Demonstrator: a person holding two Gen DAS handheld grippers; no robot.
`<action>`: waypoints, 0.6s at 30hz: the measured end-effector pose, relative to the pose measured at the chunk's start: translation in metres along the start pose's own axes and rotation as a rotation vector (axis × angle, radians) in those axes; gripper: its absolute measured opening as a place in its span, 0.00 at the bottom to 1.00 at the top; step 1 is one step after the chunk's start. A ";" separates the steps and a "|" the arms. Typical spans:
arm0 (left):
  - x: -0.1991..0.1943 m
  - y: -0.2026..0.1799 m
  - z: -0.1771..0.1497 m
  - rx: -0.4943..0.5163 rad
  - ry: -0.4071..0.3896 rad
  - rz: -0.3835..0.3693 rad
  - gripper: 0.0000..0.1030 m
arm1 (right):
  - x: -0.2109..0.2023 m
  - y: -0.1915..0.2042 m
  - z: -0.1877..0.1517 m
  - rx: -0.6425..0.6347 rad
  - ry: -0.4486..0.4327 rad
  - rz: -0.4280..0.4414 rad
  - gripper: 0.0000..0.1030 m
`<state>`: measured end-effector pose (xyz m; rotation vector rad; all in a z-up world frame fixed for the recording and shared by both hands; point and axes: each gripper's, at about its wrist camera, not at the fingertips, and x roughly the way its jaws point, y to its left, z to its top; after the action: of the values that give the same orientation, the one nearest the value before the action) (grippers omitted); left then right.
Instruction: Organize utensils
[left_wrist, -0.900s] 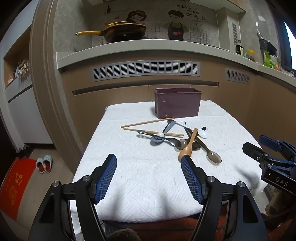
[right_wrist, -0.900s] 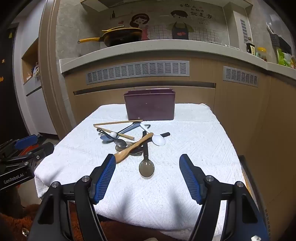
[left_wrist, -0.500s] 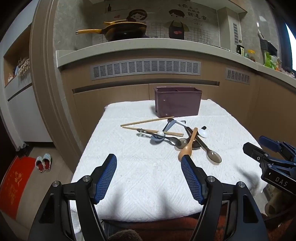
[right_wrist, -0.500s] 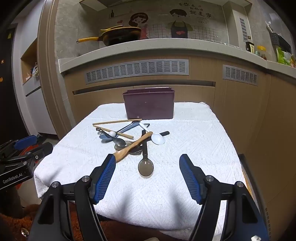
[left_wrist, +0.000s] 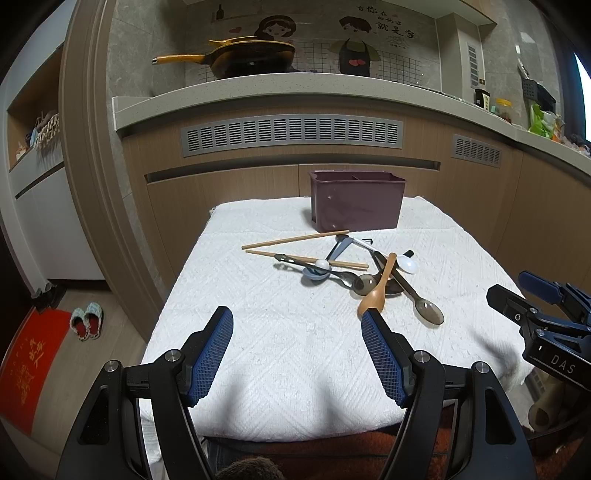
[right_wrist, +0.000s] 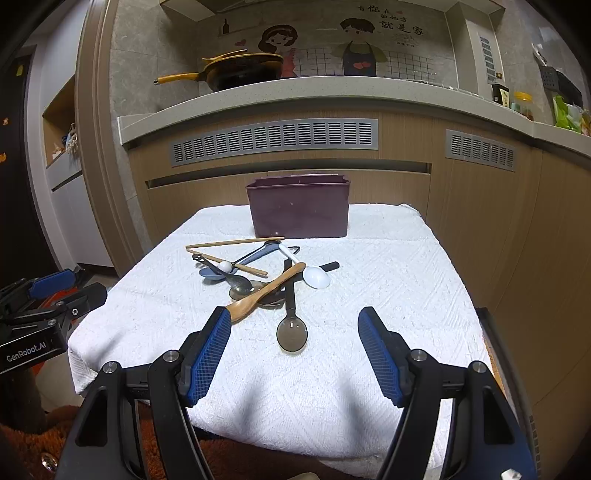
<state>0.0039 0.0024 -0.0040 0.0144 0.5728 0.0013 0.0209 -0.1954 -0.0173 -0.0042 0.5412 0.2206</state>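
The left gripper (left_wrist: 297, 325) and the right gripper (right_wrist: 294, 328) each hover at the bottom of their frames with jaws spread wide, holding nothing. At mid-frame, on the white cloth (right_wrist: 388, 295), the wooden spoon (right_wrist: 264, 292), chopsticks (right_wrist: 232, 242) and other spoons lie tangled just below the maroon utensil box (right_wrist: 299, 210).

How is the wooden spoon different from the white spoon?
The wooden spoon is light brown; the white spoon is plain white. The wooden spoon's handle is long, the white spoon's looks shorter. The wooden spoon's bowl points toward the near edge and leftward, the white spoon's toward the near edge and rightward. Both lie in the same pile on the white cloth.
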 end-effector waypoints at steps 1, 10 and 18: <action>0.000 0.000 0.000 0.000 0.001 0.000 0.70 | 0.001 0.000 0.000 0.000 0.003 0.000 0.66; 0.001 0.001 0.001 -0.001 0.004 -0.001 0.70 | 0.003 -0.001 0.000 0.004 0.005 0.003 0.66; 0.003 0.001 0.002 -0.003 0.008 -0.001 0.70 | 0.004 -0.002 0.000 0.007 0.010 0.006 0.66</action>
<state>0.0071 0.0033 -0.0040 0.0115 0.5811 0.0008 0.0243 -0.1970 -0.0198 0.0030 0.5515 0.2251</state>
